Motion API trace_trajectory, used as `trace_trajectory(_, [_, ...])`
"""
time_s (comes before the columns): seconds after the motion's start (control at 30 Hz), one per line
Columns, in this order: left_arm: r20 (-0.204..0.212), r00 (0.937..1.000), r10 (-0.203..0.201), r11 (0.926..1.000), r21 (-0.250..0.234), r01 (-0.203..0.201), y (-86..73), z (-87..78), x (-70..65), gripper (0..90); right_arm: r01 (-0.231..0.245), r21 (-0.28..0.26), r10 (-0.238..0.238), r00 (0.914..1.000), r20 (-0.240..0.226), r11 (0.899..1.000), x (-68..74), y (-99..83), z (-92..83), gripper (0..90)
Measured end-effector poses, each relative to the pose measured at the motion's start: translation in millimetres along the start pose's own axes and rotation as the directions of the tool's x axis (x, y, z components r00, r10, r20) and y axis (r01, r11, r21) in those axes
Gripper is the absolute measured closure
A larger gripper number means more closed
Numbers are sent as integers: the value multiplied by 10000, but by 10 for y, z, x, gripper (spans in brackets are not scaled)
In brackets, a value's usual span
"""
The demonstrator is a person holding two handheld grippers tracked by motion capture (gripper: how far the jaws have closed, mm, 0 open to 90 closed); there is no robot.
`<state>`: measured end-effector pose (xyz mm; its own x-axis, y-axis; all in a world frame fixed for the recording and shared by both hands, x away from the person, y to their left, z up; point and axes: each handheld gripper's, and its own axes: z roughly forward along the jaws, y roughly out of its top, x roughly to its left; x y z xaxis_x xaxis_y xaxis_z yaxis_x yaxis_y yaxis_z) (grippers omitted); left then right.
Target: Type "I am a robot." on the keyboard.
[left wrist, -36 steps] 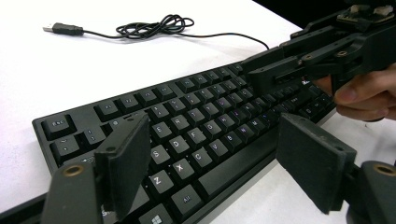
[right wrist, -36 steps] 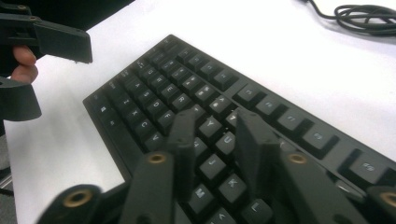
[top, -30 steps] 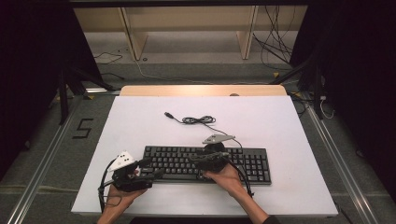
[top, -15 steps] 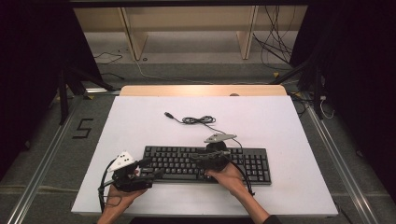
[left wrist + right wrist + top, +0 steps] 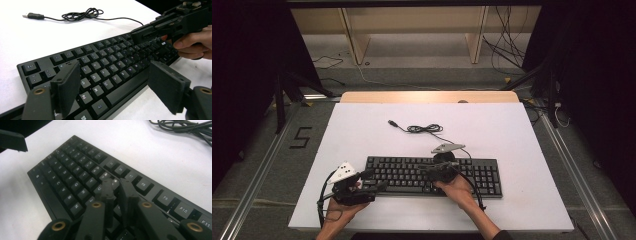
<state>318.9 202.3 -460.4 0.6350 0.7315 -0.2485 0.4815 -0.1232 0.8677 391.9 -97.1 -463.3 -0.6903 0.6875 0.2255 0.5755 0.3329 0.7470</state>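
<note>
Black keyboard [image 5: 434, 175] lies flat across the lower middle of the white worktop [image 5: 512, 135], its cable [image 5: 424, 129] coiled loose above it. Right tool [image 5: 117, 185], jaws just closing to nearly together, tips down on the upper key rows, nothing clamped between them. Left tool [image 5: 113, 82] gapes wide over the keyboard's left end, gripping nothing. Keyboard looks rigid, light, smooth-cased; keycaps may pop. Best held by the case edges at both ends.
</note>
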Motion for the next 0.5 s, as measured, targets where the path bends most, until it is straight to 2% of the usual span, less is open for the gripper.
trace_trajectory(0.17, [-5,10000,2,10000,4,-2,0,-1,1,258,-2,192,0,10000,77,9998,-2,-13,37,890])
trace_trajectory(0.5, [-6,10000,4,10000,-5,-4,0,-2,2,259,-6,461,-2,9999,170,9989,-10,-38,93,900])
